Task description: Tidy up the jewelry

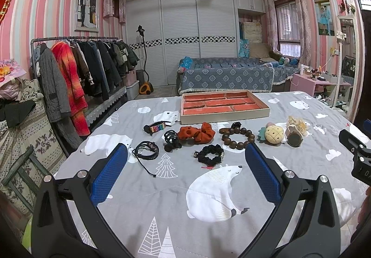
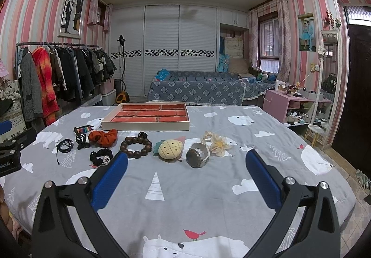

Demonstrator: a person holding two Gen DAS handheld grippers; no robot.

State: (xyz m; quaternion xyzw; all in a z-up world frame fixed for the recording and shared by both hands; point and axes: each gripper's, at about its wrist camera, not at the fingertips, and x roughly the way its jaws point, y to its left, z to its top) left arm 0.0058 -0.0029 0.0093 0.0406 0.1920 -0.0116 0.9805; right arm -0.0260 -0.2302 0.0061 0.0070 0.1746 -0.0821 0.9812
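Note:
A shallow tray [image 1: 225, 116] [image 2: 143, 127] with orange-red compartments lies at the far side of the bed. In front of it lie an orange scrunchie [image 1: 197, 133] [image 2: 103, 137], a brown bead bracelet [image 1: 237, 137] [image 2: 136, 147], a black scrunchie [image 1: 209, 153] [image 2: 101, 156], a black cord bracelet [image 1: 146, 150] [image 2: 65, 145], a black claw clip [image 1: 171, 140] [image 2: 81, 140], a rainbow band [image 1: 156, 128] [image 2: 82, 130], a pineapple plush [image 1: 273, 134] [image 2: 170, 149], a watch [image 1: 295, 137] [image 2: 197, 157] and a cream flower tie [image 1: 298, 123] [image 2: 218, 142]. My left gripper [image 1: 186, 154] and right gripper [image 2: 186, 159] hang open, empty, short of the items.
The bed's grey polar-bear cover [image 1: 162, 200] spreads under everything. A clothes rack [image 1: 76, 65] stands left, a sofa [image 1: 222, 75] behind, a pink shelf [image 2: 294, 104] and a mirror [image 2: 327, 81] right. The other gripper's body [image 1: 357, 153] shows at the right edge.

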